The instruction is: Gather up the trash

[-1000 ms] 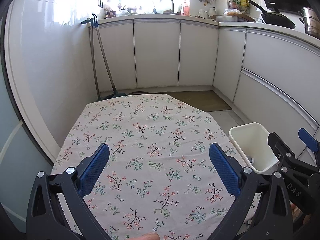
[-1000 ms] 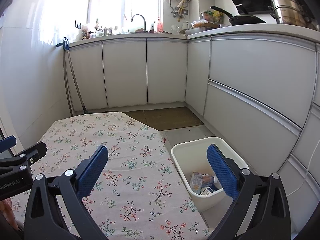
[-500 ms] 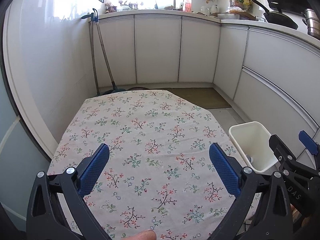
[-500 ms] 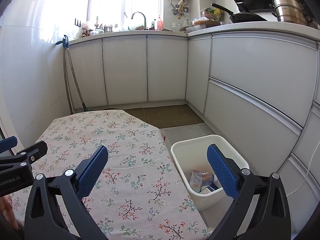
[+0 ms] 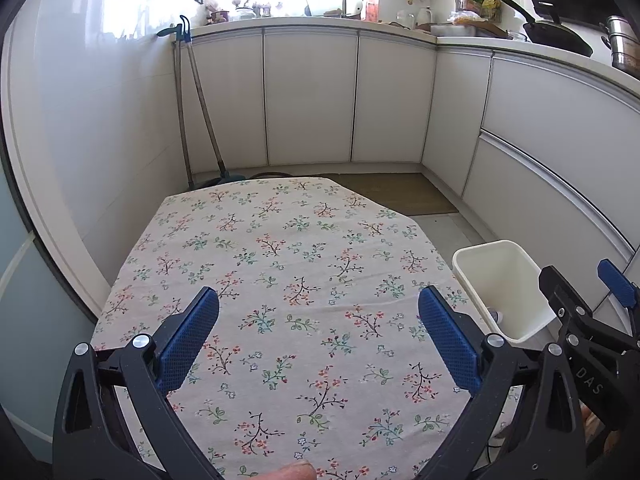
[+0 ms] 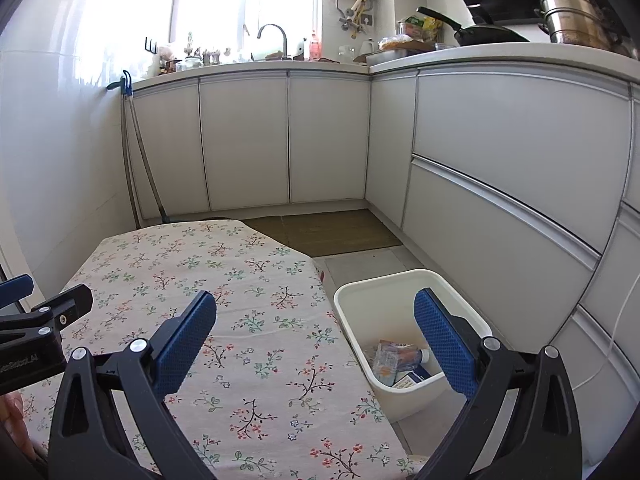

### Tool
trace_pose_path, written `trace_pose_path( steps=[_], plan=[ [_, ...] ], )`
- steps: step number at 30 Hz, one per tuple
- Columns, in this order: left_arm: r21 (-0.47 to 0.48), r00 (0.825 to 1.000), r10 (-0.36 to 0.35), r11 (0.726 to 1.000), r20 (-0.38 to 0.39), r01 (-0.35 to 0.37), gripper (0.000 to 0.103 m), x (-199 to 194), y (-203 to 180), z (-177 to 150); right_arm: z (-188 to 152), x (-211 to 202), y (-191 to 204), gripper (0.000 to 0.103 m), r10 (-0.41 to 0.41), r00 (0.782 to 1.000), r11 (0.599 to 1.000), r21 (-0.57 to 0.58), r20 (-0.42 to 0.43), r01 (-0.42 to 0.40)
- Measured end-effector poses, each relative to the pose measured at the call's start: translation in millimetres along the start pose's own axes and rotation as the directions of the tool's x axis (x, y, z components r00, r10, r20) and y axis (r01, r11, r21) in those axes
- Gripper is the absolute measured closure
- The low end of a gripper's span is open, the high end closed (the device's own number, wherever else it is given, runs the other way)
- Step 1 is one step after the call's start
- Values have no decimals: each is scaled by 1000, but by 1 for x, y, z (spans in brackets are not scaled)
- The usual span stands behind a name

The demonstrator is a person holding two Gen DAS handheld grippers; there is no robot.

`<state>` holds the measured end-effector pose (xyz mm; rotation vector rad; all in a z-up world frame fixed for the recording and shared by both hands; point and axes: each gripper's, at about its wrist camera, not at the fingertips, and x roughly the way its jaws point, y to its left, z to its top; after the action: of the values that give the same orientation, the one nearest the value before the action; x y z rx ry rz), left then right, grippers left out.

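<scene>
A white plastic bin (image 6: 460,318) stands on the floor right of the table with the floral cloth (image 6: 224,280). Inside it lie a plastic bottle (image 6: 396,356) and a small box (image 6: 414,378). The bin also shows in the left wrist view (image 5: 506,292). My left gripper (image 5: 318,338) is open and empty above the floral cloth (image 5: 288,264). My right gripper (image 6: 316,338) is open and empty, held over the table's right edge and the bin. No trash shows on the cloth.
White kitchen cabinets (image 6: 500,184) wrap around the back and right. A brown mat (image 6: 332,228) lies on the floor beyond the table. A broom and mop (image 5: 196,120) lean in the back left corner. A pan (image 5: 556,36) and pots sit on the counter.
Both grippers have tilted slightly downward and drawn back a little; the scene sits lower in both views. Both stay open and empty.
</scene>
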<state>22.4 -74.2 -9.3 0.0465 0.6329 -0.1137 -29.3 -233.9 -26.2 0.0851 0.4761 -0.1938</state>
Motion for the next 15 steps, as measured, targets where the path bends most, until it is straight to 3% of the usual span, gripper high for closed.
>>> trace_pose_path(
  steps=[15],
  plan=[
    [17,999,-33,999,2,33,7,1,-12,1,-1,0,-5,7,-23,1000,1000,12,-6,23]
  ],
)
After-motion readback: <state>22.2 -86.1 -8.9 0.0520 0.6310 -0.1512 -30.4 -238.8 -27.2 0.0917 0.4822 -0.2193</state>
